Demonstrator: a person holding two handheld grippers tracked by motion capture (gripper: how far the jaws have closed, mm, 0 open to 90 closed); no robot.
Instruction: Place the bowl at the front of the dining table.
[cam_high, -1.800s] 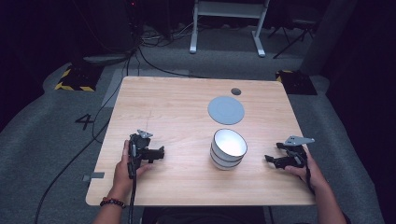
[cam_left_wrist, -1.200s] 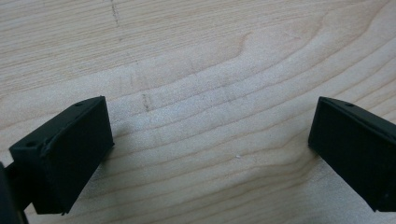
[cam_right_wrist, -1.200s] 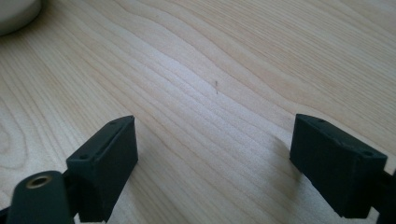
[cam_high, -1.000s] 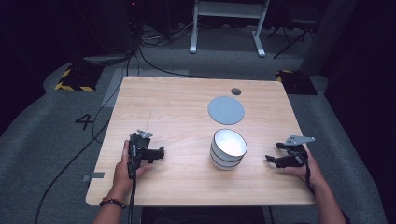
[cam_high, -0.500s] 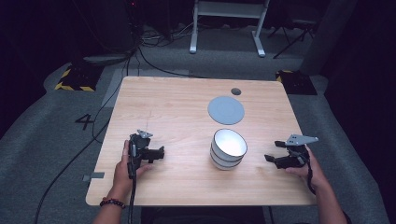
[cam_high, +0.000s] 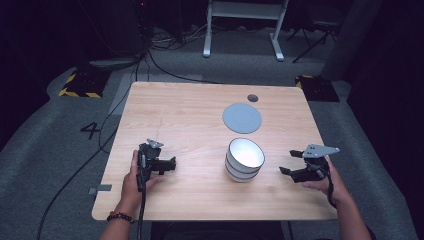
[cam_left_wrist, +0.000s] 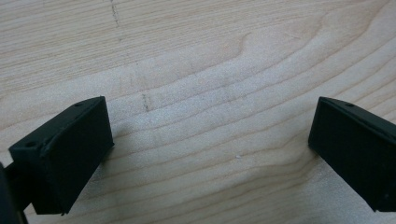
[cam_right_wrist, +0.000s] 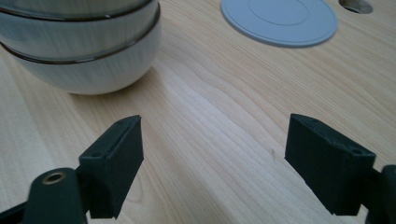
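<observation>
We see almost nothing altered over the last moments: the stack of bowls (cam_high: 244, 159) sits where it was, near the middle of the counter (cam_high: 175, 115), and the left gripper (cam_high: 170, 164) has not stirred, its jaws wide apart over bare wood and holding nothing. Only the right gripper (cam_high: 289, 169) has edged a little, lifting slightly and angling toward the bowls; its jaws are likewise spread wide and empty, with the stack's lower wall close ahead in its view (cam_right_wrist: 84, 51). We judge that the reach is just starting. The grey disc (cam_high: 242, 118) lies beyond, apart from the bowls.
</observation>
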